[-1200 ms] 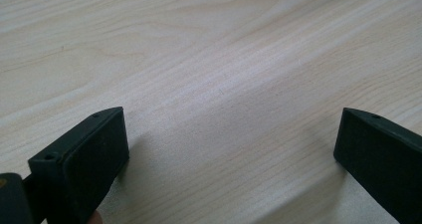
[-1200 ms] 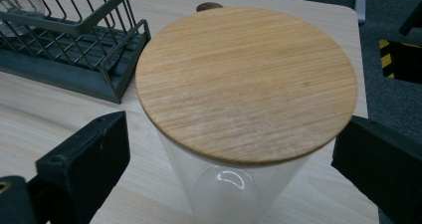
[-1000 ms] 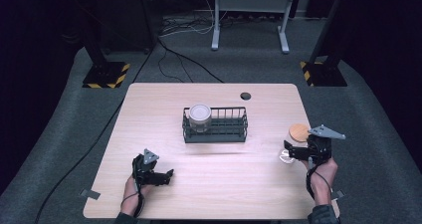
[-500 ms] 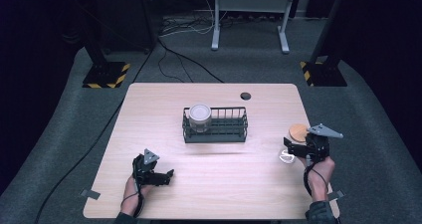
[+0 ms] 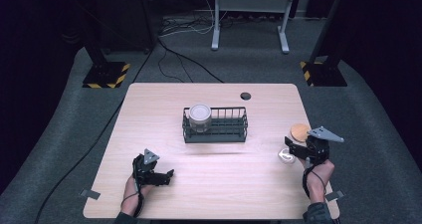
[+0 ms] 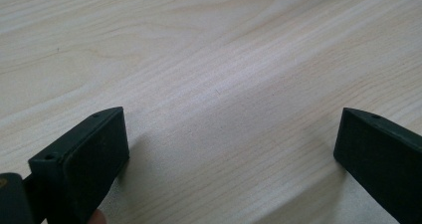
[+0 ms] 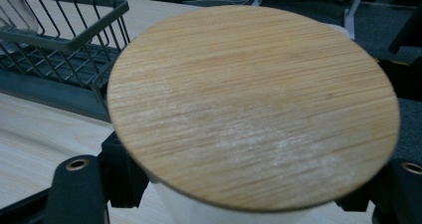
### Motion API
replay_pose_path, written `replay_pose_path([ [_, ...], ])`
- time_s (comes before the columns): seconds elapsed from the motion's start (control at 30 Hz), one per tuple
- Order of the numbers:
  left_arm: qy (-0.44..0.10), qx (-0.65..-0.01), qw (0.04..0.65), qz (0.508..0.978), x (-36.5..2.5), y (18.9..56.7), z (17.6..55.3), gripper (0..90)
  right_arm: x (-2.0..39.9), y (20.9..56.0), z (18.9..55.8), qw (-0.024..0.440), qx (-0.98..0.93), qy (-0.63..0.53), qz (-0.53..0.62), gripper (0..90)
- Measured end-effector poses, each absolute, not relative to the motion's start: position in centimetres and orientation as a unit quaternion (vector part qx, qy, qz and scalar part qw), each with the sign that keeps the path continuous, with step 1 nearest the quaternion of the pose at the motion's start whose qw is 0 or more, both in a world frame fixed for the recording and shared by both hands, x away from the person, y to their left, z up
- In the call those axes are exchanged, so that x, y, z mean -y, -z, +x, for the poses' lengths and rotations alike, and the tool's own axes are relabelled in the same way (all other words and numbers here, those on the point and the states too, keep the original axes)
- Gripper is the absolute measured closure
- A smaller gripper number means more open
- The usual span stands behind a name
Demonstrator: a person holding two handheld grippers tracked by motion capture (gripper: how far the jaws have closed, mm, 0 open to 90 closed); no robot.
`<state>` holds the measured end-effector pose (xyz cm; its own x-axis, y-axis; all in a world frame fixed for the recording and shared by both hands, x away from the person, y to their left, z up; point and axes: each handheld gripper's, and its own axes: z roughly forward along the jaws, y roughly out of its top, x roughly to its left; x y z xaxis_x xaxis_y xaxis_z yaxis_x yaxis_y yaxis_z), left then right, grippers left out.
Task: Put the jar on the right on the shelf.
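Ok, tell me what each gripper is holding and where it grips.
The right gripper is shut on the wooden-lidded jar, its jaws clamping the white body just under the lid. The left gripper is open over bare table, holding nothing.

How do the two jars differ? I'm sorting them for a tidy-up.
The jar in the basket stands inside the wire rack with a pale grey top; the wooden-lidded jar stands on the bare table. The first stands free, while the right gripper has just closed on the second. Both are upright and round.
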<state>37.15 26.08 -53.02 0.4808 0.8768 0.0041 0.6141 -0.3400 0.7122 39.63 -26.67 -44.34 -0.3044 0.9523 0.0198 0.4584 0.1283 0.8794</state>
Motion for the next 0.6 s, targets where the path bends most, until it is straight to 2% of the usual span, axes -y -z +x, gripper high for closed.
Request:
replay_pose_path([
  [0.3, -0.198, -0.471, 0.331, 0.794, -26.1, 53.0, 37.2, 0.3, 25.6, 41.7, 38.8, 0.303, -0.696, -0.427, 0.492, 24.9],
  [0.6, -0.198, -0.471, 0.332, 0.793, -26.1, 53.0, 37.2, 0.3, 24.5, 41.4, 38.6, 0.295, -0.705, -0.432, 0.478, 25.0],
])
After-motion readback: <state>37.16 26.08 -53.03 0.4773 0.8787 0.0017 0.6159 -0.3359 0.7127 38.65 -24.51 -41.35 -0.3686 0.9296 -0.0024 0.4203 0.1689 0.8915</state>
